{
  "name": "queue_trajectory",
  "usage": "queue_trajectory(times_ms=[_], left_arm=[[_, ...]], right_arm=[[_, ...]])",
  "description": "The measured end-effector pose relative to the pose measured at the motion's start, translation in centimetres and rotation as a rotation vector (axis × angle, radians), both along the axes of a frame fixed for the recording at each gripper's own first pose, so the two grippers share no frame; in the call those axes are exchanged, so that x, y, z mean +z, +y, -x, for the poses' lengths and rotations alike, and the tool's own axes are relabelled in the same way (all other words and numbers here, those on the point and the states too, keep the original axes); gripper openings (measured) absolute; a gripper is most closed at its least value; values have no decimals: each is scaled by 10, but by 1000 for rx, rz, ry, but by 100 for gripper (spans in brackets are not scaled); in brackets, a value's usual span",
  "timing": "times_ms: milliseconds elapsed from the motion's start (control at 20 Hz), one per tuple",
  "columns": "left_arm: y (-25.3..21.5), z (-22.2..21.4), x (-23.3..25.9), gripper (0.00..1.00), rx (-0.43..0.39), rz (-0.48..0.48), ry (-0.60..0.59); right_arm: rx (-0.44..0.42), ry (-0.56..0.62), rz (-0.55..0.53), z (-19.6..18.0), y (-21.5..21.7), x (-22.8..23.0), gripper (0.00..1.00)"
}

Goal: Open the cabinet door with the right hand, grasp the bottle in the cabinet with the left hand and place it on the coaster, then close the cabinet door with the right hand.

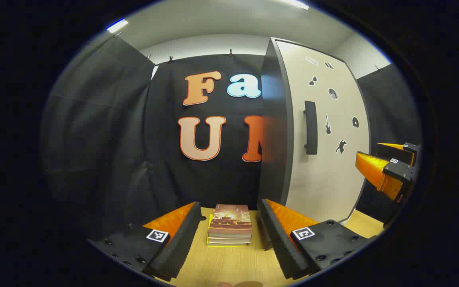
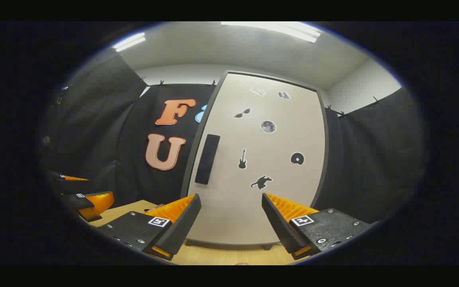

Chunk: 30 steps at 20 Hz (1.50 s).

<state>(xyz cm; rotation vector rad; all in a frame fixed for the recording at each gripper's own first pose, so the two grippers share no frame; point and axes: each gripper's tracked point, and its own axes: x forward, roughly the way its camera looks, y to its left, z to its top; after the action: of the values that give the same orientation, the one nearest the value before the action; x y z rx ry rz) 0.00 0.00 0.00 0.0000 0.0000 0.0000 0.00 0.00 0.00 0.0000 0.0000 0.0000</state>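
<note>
A tall cabinet with a pale door (image 2: 261, 167) stands on the wooden table; the door is shut and carries a dark vertical handle (image 2: 207, 159) near its left edge. In the left gripper view the same door (image 1: 329, 139) and handle (image 1: 311, 127) stand to the right. My right gripper (image 2: 231, 217) is open, facing the door a short way off, with nothing between its fingers; it also shows at the right of the left gripper view (image 1: 389, 167). My left gripper (image 1: 229, 235) is open above the table, pointing at a stack of books (image 1: 230, 224). The cabinet's inside is hidden.
The stack of books sits on a yellow sheet on the light wooden table (image 1: 233, 263), left of the cabinet. Black cloth walls close in the booth behind and on both sides. My left gripper (image 2: 86, 201) shows low at the left in the right gripper view.
</note>
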Motion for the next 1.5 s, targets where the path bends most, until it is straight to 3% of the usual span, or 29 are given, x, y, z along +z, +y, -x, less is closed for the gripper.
queue_trajectory(times_ms=[150,750,1250,1500], left_arm=[[-1,-6,1,98,3,-9,2],[-15,-49,19,96,-54,-76,-25],[8,-63,11,97,-29,-44,0],[22,-68,7,97,-21,-36,0]], right_arm=[[31,12,17,-10,10,-6,95],[15,25,-29,-52,21,-20,95],[32,21,-235,-123,38,0,93],[3,53,-221,-145,44,1,88]])
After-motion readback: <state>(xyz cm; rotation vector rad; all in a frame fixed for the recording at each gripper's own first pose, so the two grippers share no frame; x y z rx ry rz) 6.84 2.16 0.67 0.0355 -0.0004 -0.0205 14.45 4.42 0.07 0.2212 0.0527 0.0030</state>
